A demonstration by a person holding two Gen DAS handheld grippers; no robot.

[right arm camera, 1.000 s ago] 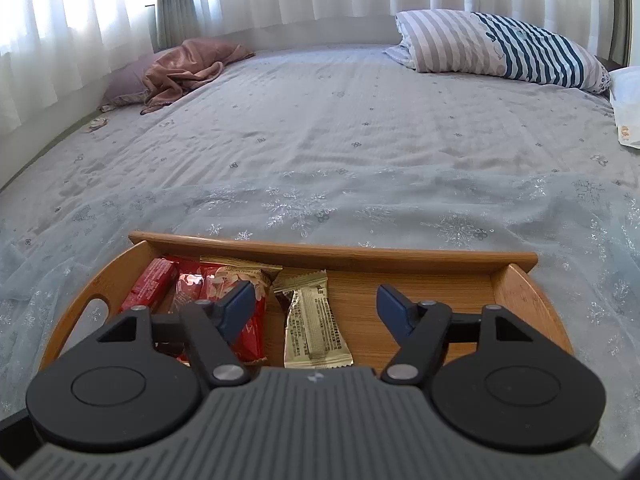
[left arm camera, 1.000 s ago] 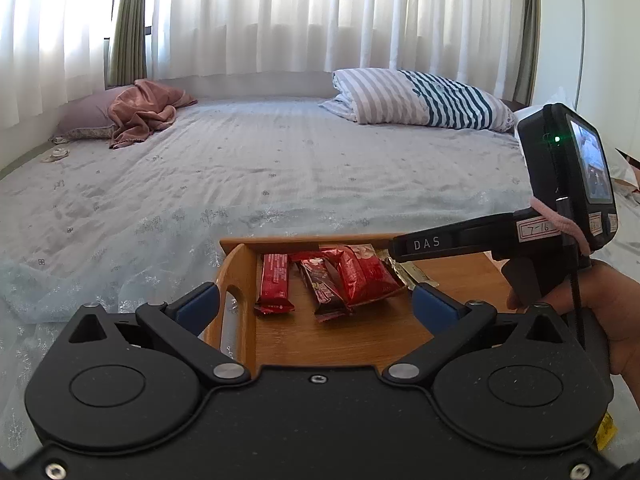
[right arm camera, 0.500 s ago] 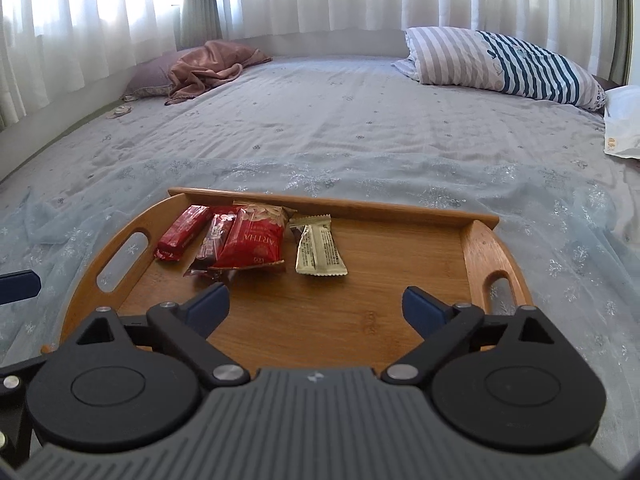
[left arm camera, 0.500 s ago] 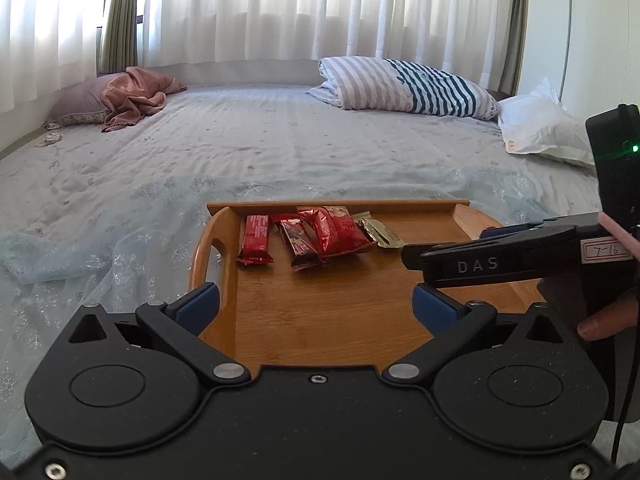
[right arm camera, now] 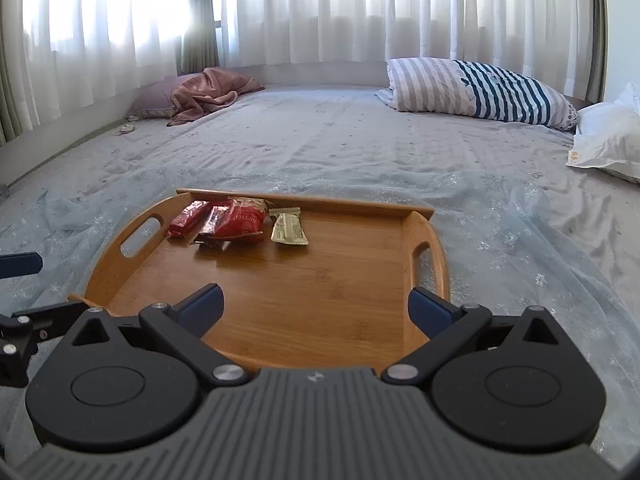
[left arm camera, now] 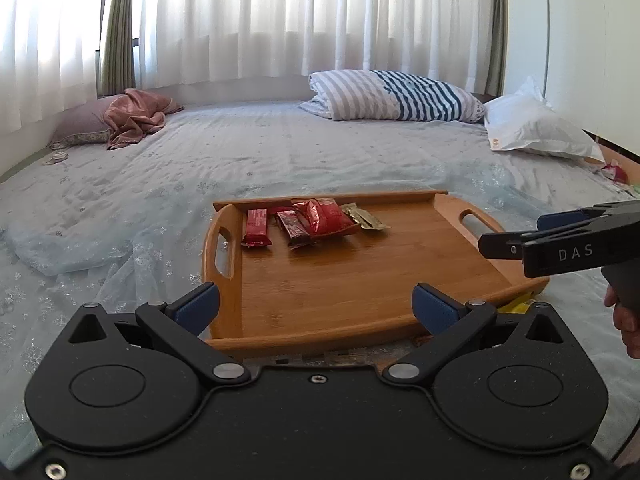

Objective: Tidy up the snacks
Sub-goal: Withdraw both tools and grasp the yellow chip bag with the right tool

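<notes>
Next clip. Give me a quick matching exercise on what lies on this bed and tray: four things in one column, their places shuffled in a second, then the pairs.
Things:
1. gold snack packet
2. striped pillow
3. pink cloth
4. white bag

Places:
A. far left of the bed, near the curtain
B. right edge of the bed
C. on the wooden tray, right end of the snack row
D. far right of the bed, by the curtain

Pairs: 1-C, 2-D, 3-A, 4-B

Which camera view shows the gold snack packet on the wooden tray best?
The right wrist view shows the gold snack packet best: it lies flat and unobstructed on the wooden tray, right of the red packets. In the left wrist view it appears smaller, at an oblique angle, partly tucked behind a red packet.
</notes>
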